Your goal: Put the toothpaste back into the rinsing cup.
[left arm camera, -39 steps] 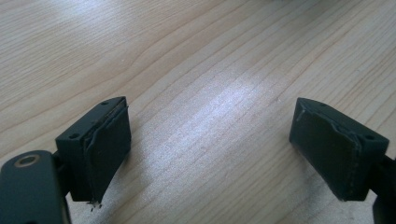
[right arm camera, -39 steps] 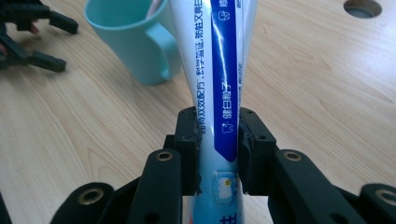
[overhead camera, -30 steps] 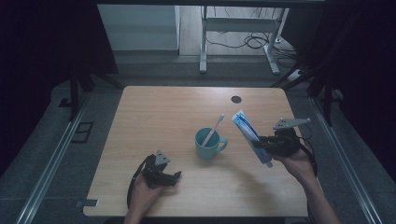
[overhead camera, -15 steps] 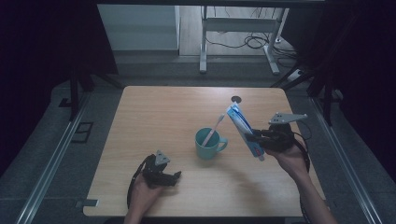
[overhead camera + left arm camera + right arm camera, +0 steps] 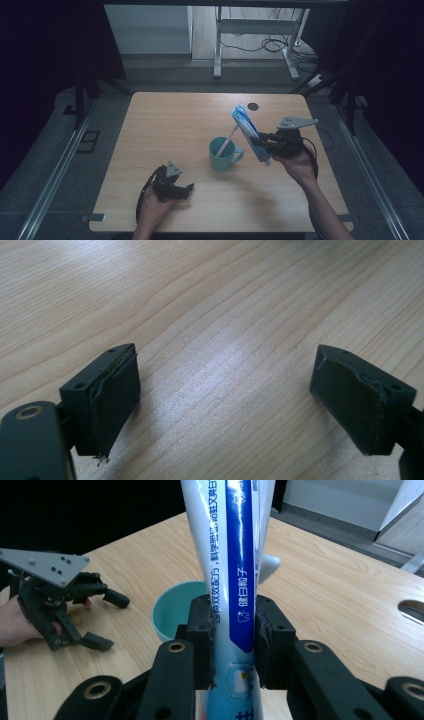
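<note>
the toothpaste tube [image 5: 235,555] is white with a broad blue stripe down it and small printed characters along the stripe; in the right gripper view it stands between the two black jaws, which are pressed in on its sides low down, near a small picture printed on it. from the high view the same toothpaste tube [image 5: 248,131] is held clear of the table [image 5: 165,120], tilted, its upper end leaning left and away toward the far side, just right of the teal mug [image 5: 223,153].

the right gripper [image 5: 265,145] clamps it at the right of the table. a pale toothbrush [image 5: 231,137] leans out of the mug. the right gripper view gives the mug's inside [image 5: 172,612] just behind the tube, and beyond it the left gripper [image 5: 100,620] in a hand.

the left gripper [image 5: 184,189] sits low at the near left of the table, well apart from the mug. the left gripper view shows its jaws spread wide over bare wood grain, nothing between them.
</note>
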Tool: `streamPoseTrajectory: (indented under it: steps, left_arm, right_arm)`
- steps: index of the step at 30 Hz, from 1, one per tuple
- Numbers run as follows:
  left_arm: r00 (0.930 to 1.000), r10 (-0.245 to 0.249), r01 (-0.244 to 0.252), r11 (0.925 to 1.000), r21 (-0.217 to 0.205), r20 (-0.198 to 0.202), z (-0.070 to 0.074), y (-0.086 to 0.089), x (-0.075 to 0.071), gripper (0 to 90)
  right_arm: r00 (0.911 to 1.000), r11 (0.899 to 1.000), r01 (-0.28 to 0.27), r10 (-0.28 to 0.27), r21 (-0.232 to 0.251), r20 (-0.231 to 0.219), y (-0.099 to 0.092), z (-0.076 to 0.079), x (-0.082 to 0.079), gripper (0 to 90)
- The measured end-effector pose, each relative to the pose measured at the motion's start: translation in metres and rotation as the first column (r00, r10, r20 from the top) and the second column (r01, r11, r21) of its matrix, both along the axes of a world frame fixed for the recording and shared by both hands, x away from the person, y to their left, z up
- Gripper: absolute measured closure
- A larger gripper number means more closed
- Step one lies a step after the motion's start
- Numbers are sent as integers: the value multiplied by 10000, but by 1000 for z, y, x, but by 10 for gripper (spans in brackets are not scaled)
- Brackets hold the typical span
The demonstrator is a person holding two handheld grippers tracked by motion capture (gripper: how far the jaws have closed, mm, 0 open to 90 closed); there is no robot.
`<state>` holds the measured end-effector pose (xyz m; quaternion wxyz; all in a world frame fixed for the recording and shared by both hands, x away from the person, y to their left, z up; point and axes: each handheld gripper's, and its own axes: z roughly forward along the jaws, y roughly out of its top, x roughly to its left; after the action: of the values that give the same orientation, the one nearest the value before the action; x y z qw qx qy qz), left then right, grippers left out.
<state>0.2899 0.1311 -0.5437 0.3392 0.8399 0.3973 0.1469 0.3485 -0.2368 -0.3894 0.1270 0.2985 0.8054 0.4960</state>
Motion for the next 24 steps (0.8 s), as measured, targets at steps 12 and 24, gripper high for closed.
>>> streamPoseTrajectory:
  steps: [12, 24]
  left_arm:
    - [10000, 3, -3, 10000, -5, 3, 0, 0, 0, 128]
    - [10000, 0, 0, 10000, 0, 5, 0, 0, 0, 128]
  right_arm:
    - [9998, 9994, -25, 19, 346, 176, 21, -3, 9, 719]
    - [9985, 9968, -11, -33, 797, 541, 39, -5, 15, 720]
